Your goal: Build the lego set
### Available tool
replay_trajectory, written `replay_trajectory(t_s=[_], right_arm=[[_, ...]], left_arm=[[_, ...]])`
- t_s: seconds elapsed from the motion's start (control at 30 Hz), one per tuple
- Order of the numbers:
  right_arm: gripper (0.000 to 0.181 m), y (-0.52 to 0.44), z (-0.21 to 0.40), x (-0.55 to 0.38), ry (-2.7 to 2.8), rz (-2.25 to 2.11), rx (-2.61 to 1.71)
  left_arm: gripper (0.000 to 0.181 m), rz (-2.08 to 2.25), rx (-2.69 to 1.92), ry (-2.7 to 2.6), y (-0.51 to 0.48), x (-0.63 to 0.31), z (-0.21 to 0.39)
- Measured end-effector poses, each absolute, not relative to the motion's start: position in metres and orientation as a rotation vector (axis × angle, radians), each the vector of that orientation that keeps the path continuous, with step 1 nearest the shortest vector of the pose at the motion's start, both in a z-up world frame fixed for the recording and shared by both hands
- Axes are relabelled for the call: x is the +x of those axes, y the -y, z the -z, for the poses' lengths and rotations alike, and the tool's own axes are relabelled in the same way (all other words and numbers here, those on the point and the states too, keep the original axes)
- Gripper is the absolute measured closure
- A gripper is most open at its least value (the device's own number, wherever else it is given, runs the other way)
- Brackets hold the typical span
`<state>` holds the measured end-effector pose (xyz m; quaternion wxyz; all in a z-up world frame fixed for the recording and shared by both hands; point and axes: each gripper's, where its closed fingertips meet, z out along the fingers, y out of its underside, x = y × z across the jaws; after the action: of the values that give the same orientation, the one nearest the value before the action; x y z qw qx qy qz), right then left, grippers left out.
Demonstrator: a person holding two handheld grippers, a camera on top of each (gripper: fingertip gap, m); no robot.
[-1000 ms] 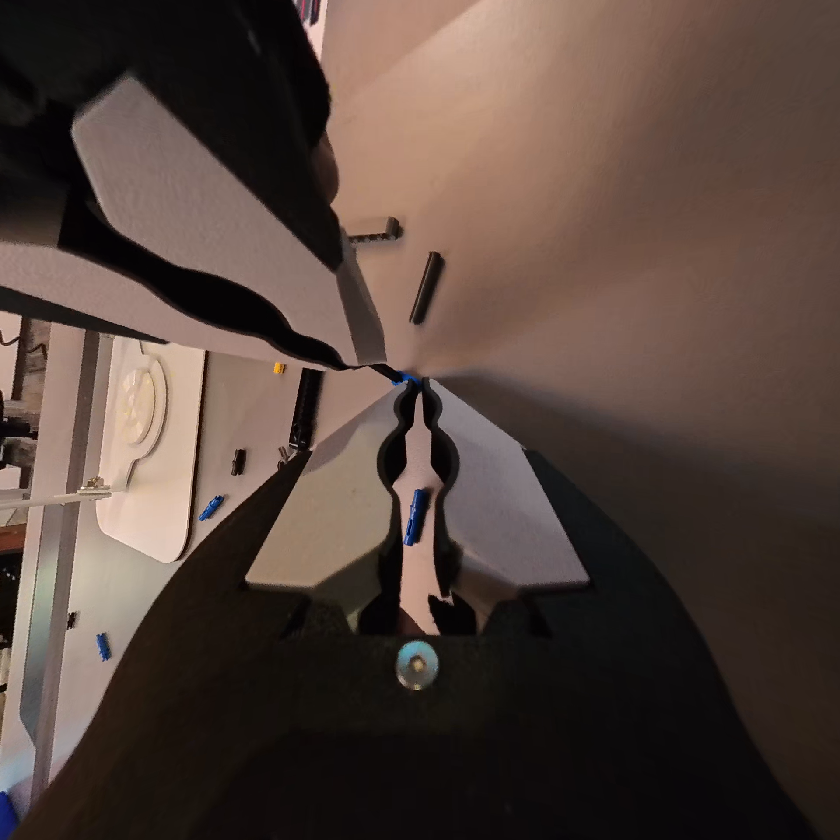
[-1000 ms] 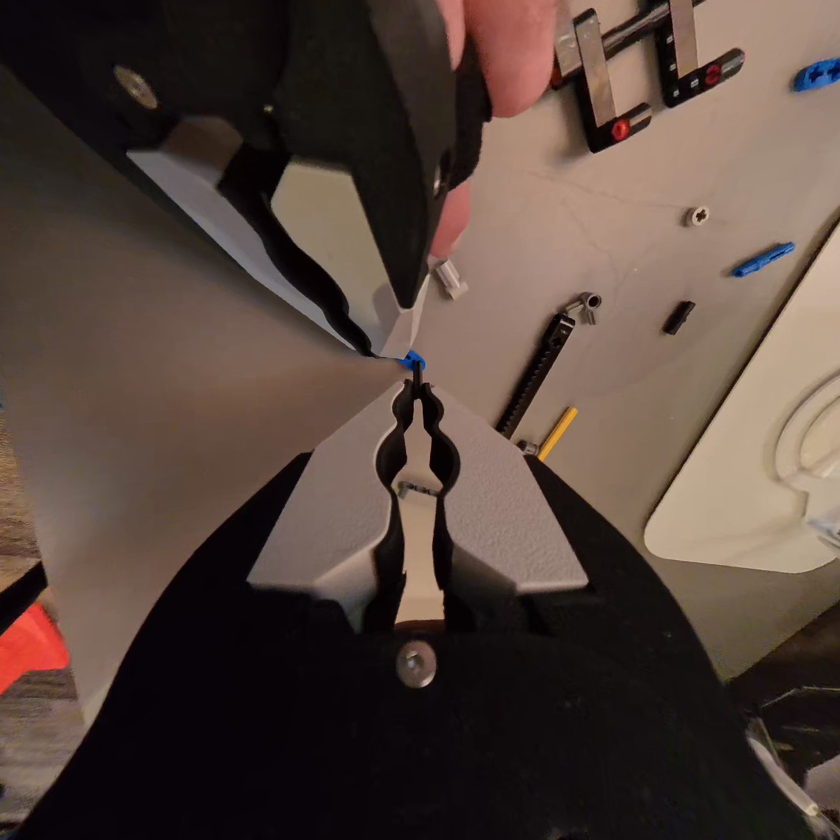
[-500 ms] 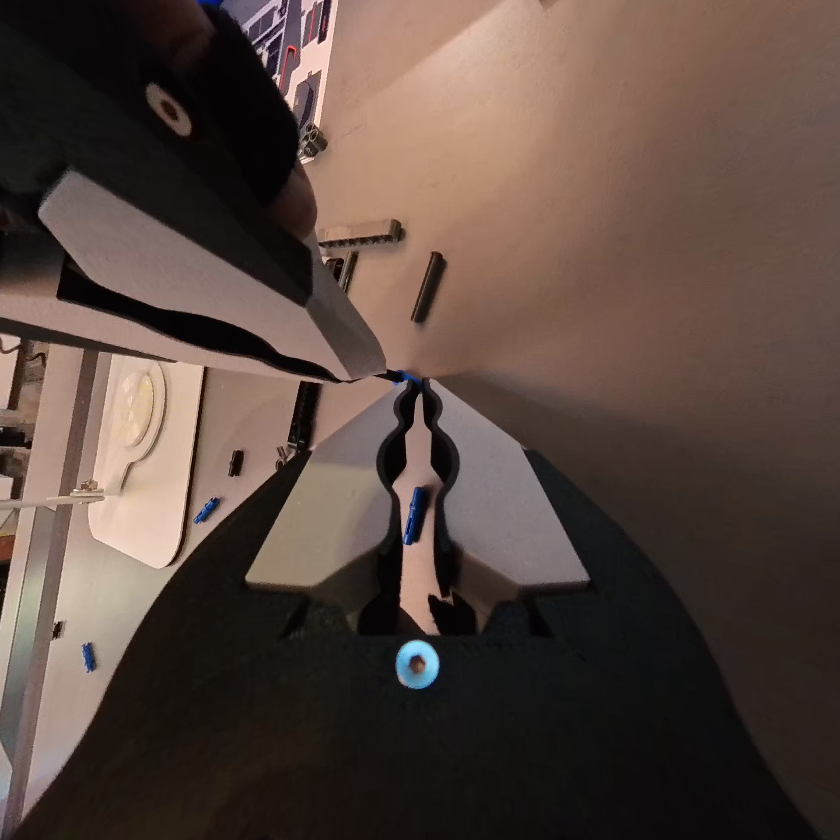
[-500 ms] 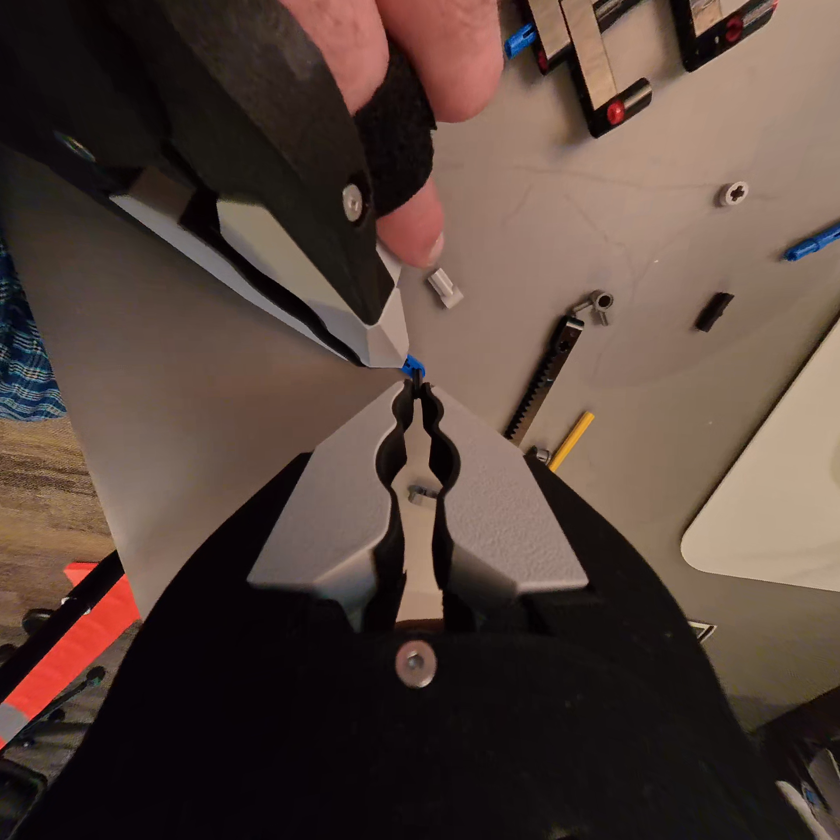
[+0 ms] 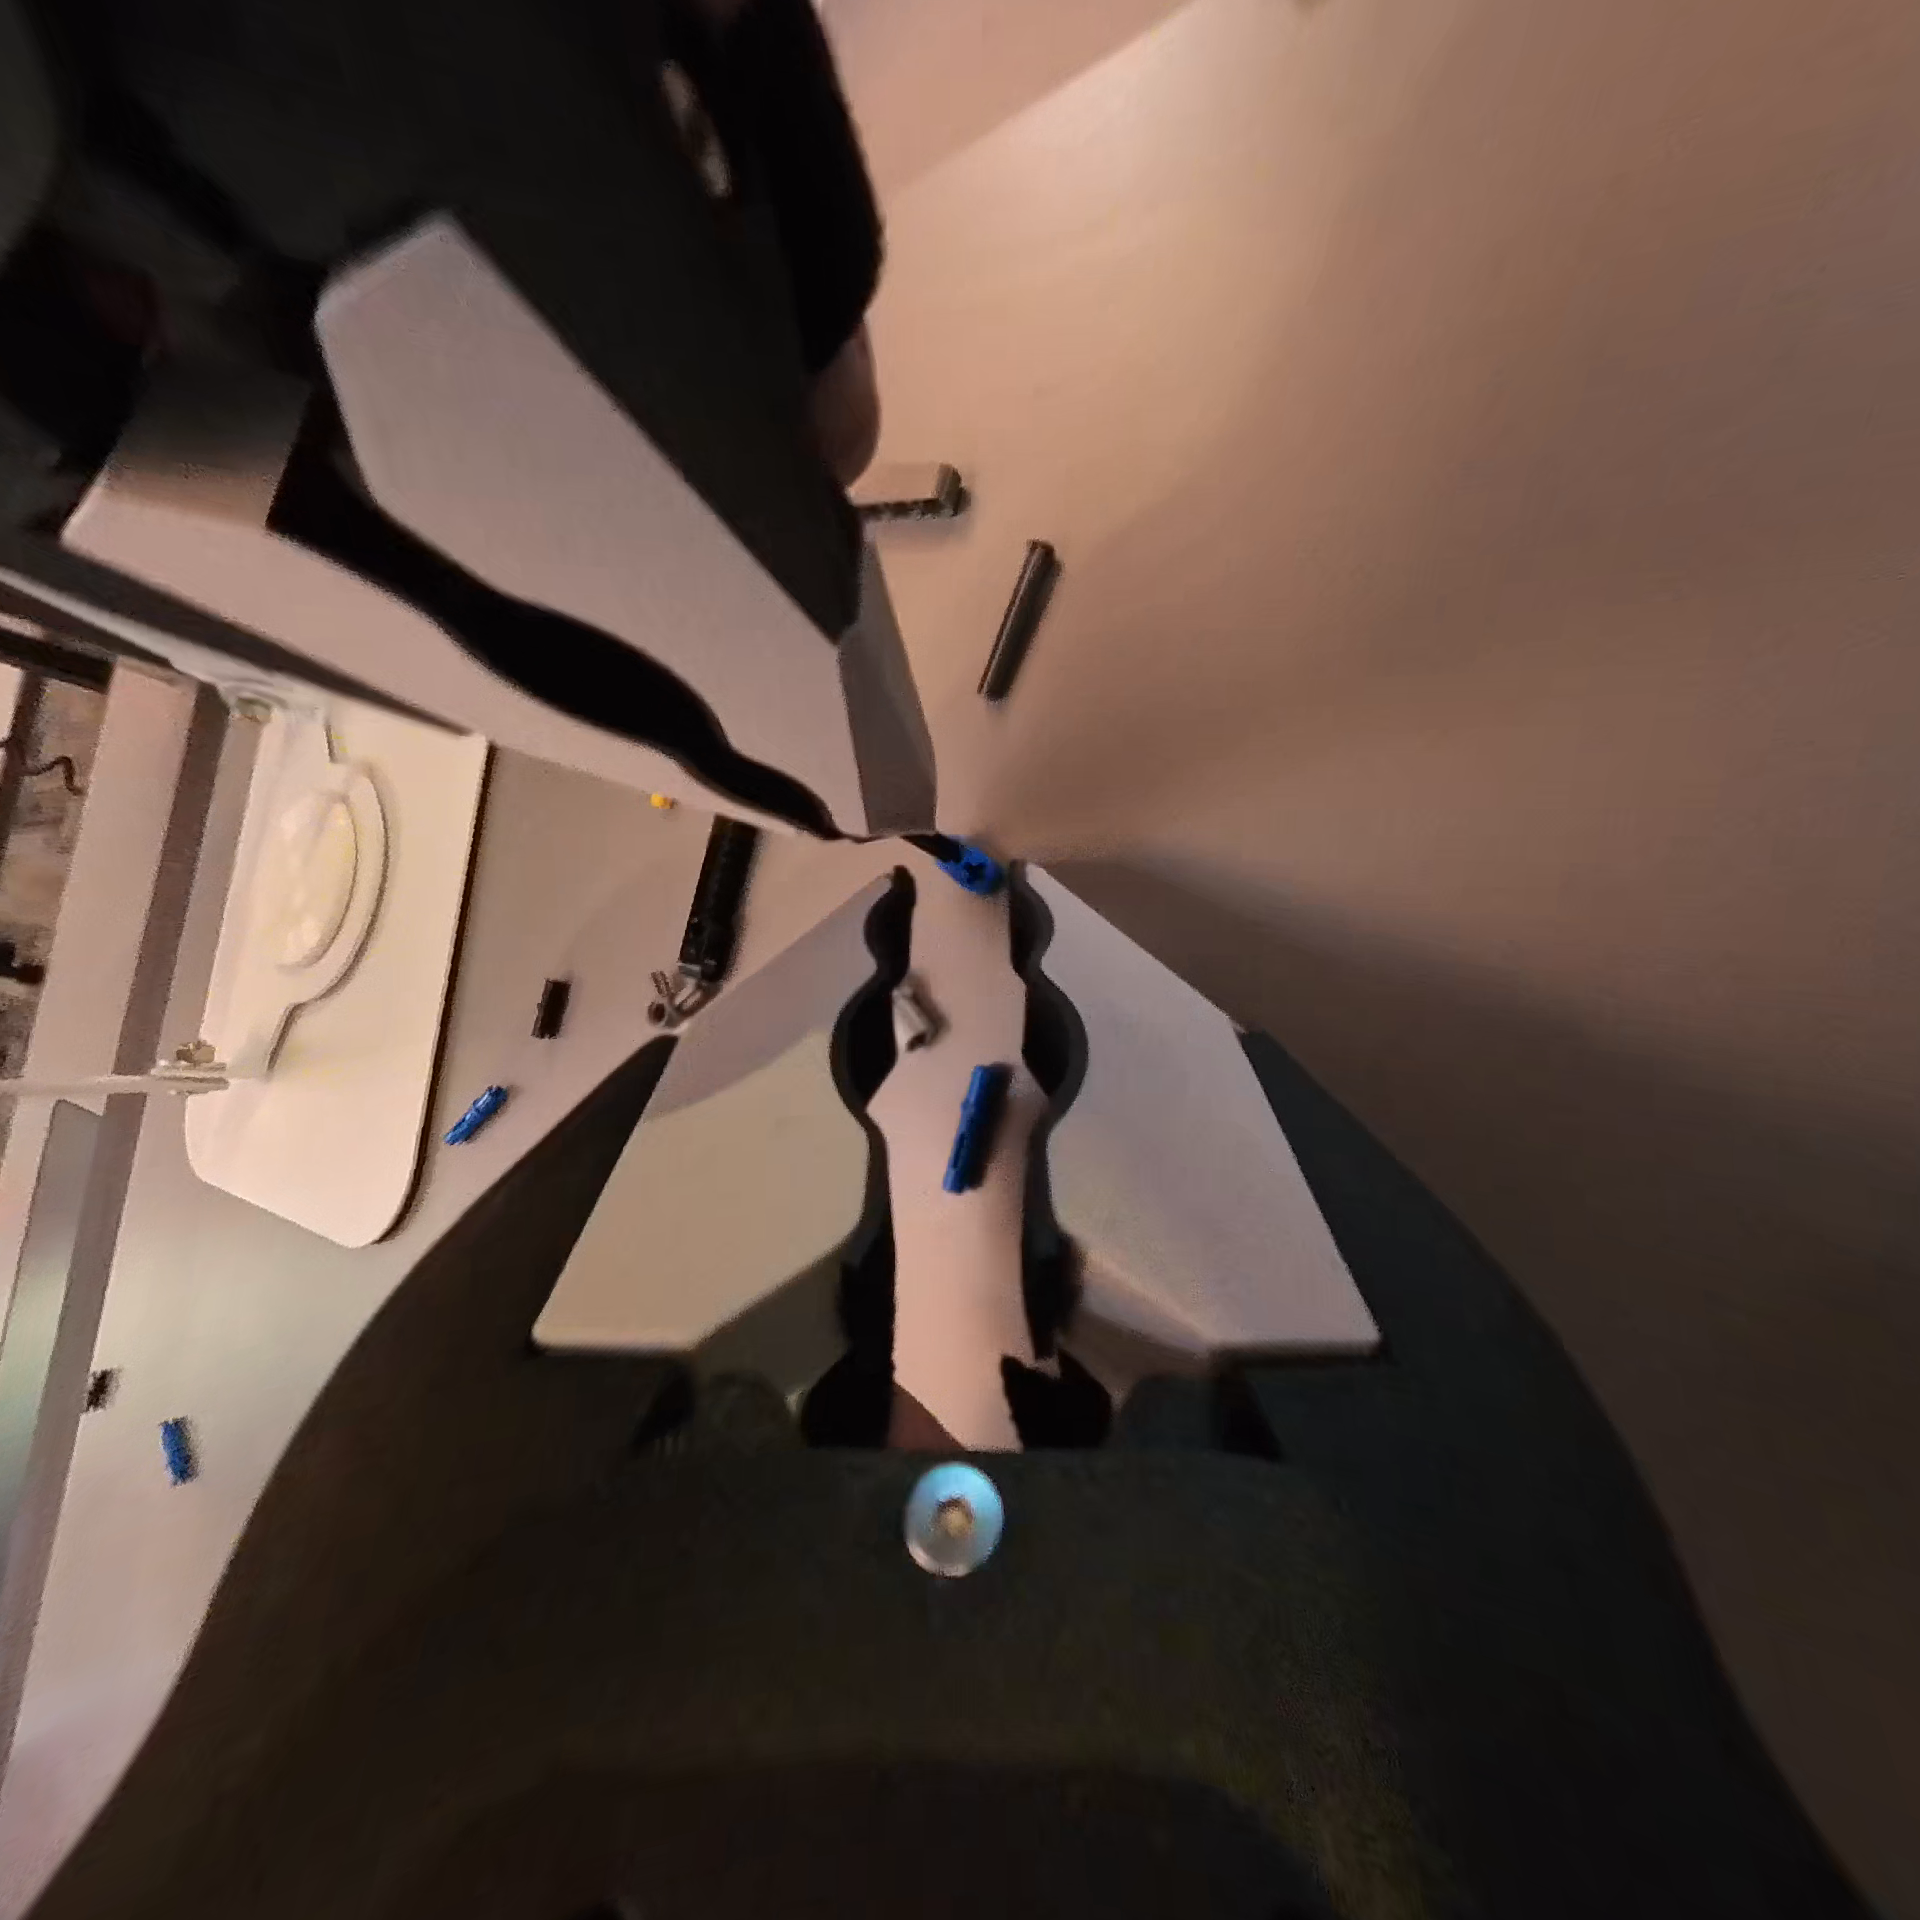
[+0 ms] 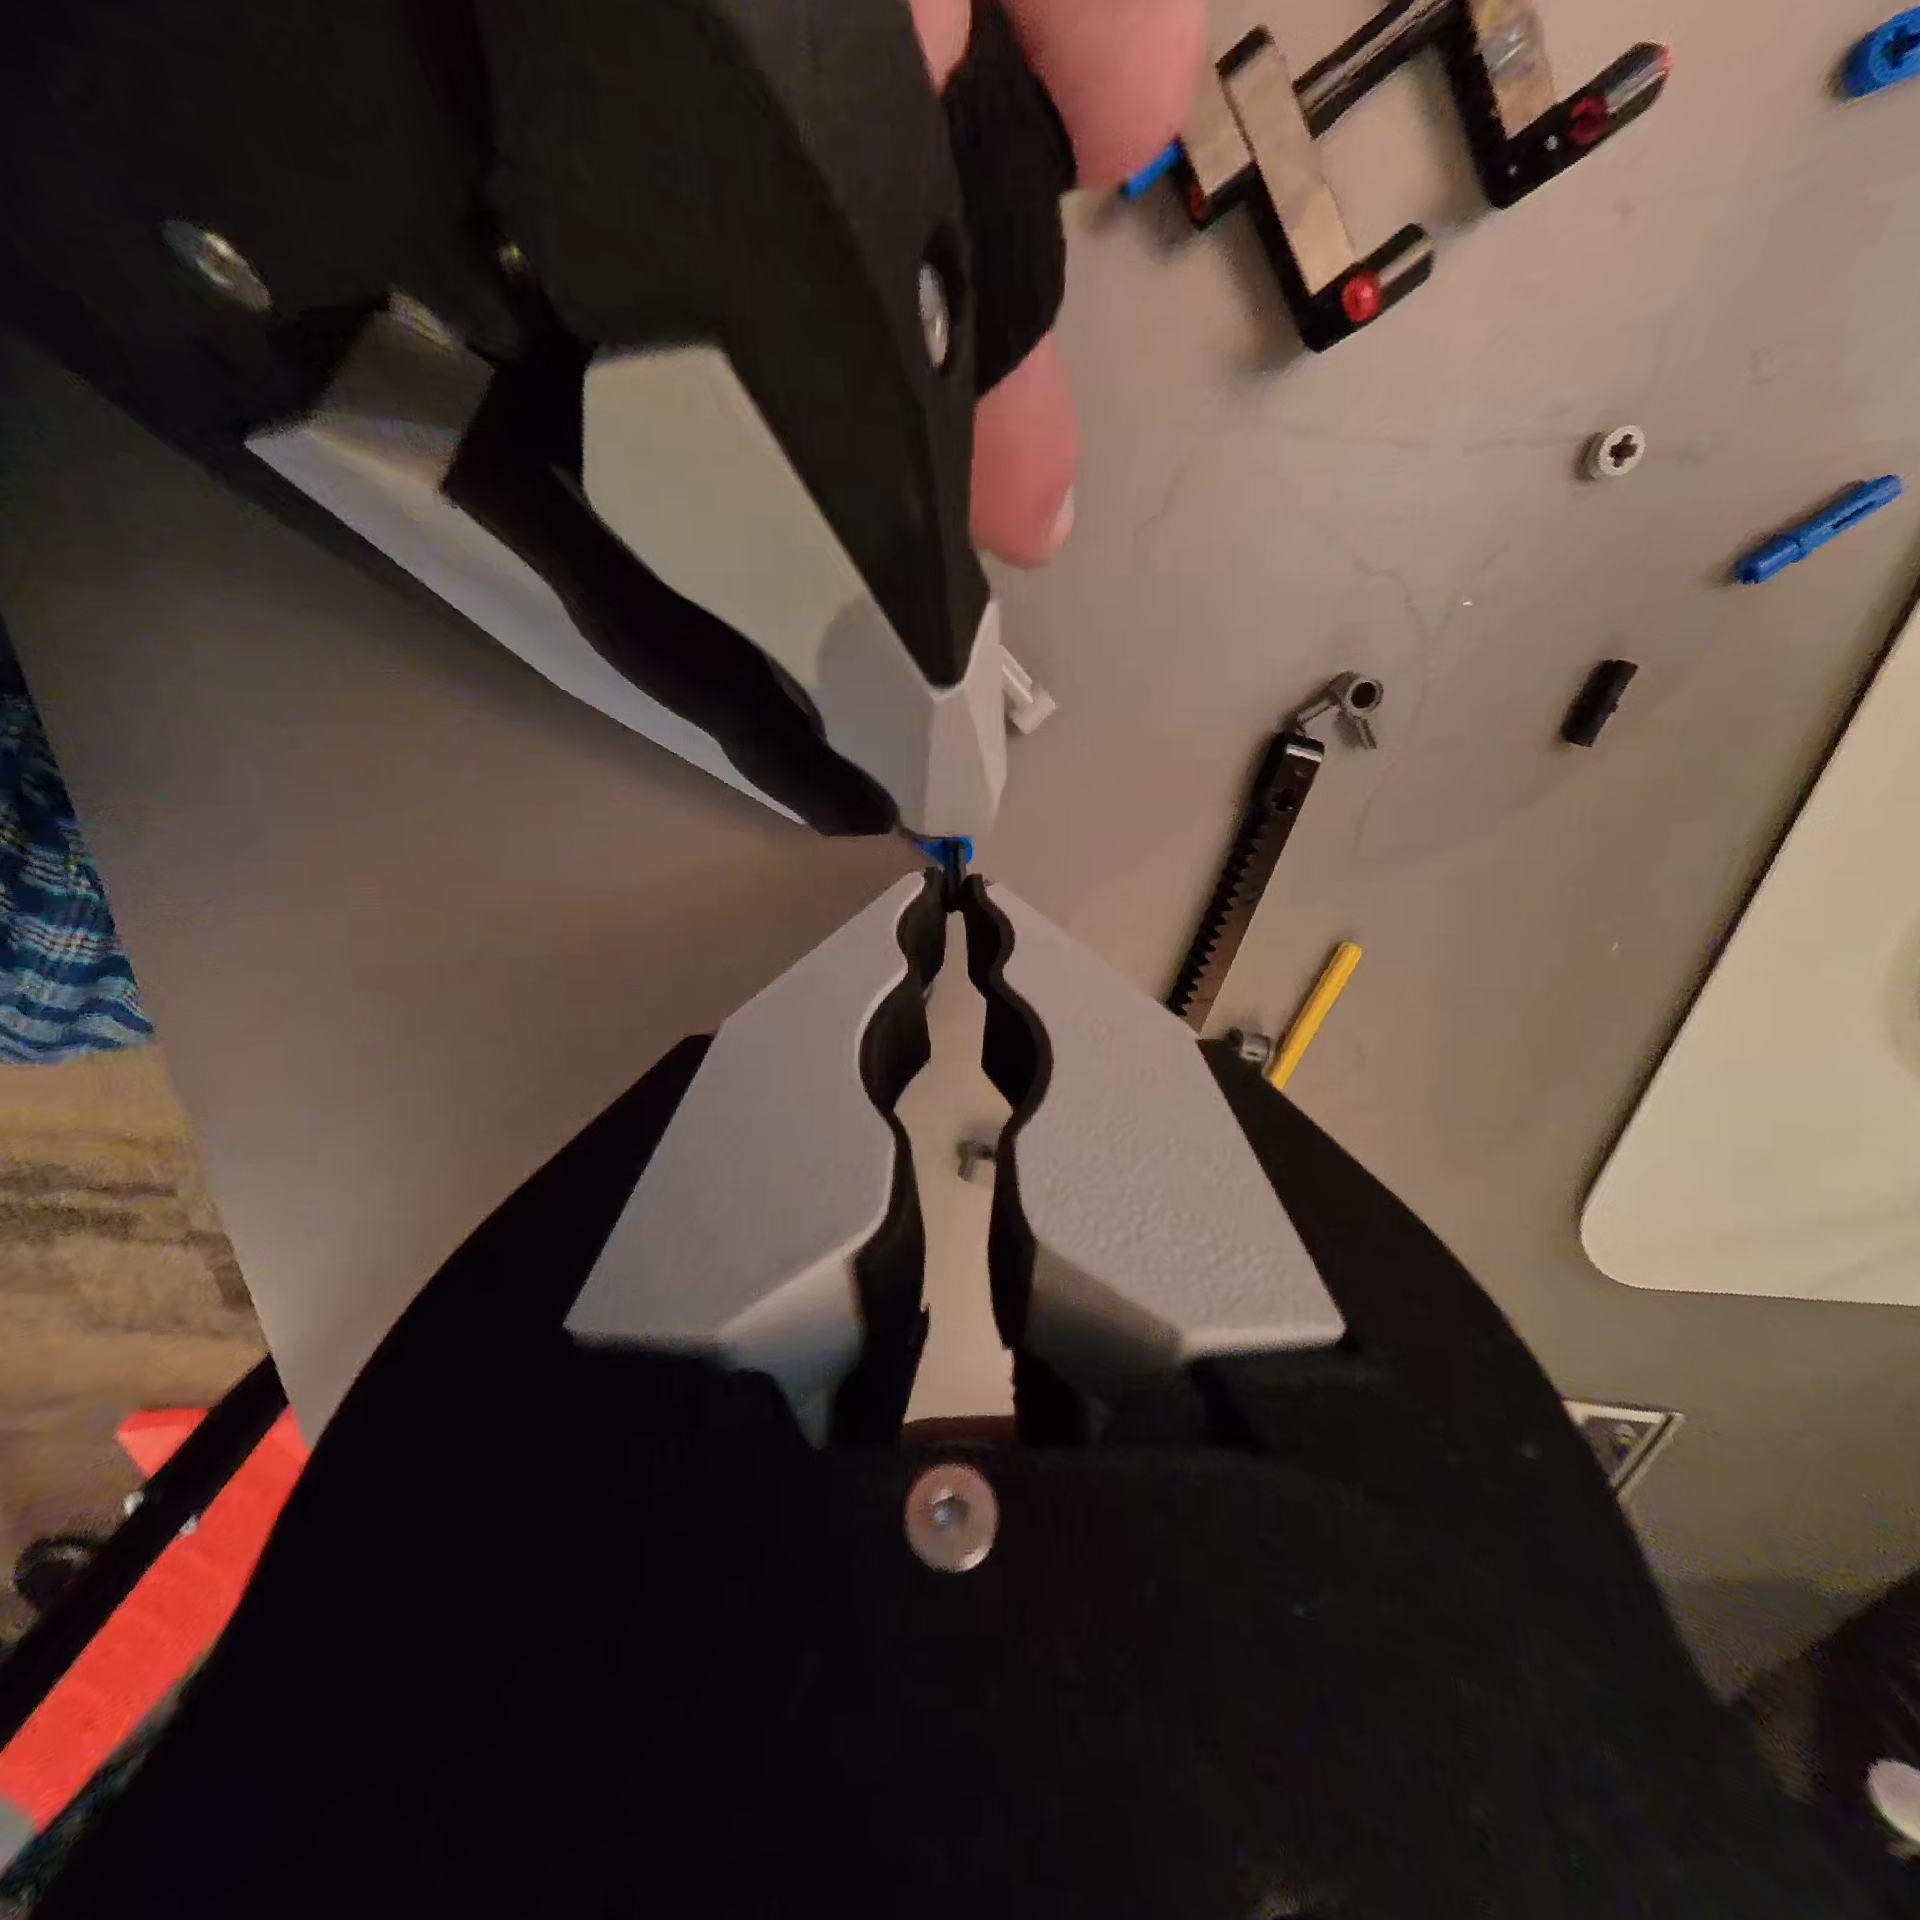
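A small blue pin (image 5: pixel 968 864) hangs in the air between the two gripper tips, above the grey table (image 6: pixel 1403 582). My right gripper (image 6: pixel 948 883) is shut on it, and the pin (image 6: pixel 948 854) sticks out past its tips. In the left wrist view the right gripper (image 5: pixel 883 826) reaches in from the upper left with the pin at its tip. My left gripper (image 5: pixel 956 883) is open, its jaws apart on either side of the pin. In the right wrist view the left gripper (image 6: pixel 902 821) comes in from the upper left, held by a hand (image 6: pixel 1023 457).
On the table lie a black gear rack (image 6: pixel 1242 873), a yellow axle (image 6: pixel 1314 1013), a grey connector (image 6: pixel 1351 701), loose blue pins (image 6: pixel 1813 540) (image 5: pixel 975 1127), a black axle (image 5: pixel 1016 618) and a black-and-grey assembly with red pins (image 6: pixel 1351 177). A white board (image 6: pixel 1766 1091) lies at the right. The grippers are tip to tip, or close to it.
My left gripper's jaws have opened off the blue pin, which they were pinching before. The right gripper stays shut on it, and both views have shifted a little.
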<state>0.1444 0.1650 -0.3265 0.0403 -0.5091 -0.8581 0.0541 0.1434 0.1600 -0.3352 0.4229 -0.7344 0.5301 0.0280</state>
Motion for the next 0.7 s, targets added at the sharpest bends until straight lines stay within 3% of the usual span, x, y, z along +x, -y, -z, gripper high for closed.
replay_trajectory(t_s=[0.37,0.7], right_arm=[[0.180,-0.166,0.269,0.115,2.217,-0.535,-1.603],[0.180,-0.155,0.184,0.054,1.753,-0.851,-1.357]], left_arm=[[0.149,-0.068,-1.809,-1.077,-0.165,0.111,0.279],[0.148,0.173,-1.753,-0.632,-0.160,0.050,0.199]])
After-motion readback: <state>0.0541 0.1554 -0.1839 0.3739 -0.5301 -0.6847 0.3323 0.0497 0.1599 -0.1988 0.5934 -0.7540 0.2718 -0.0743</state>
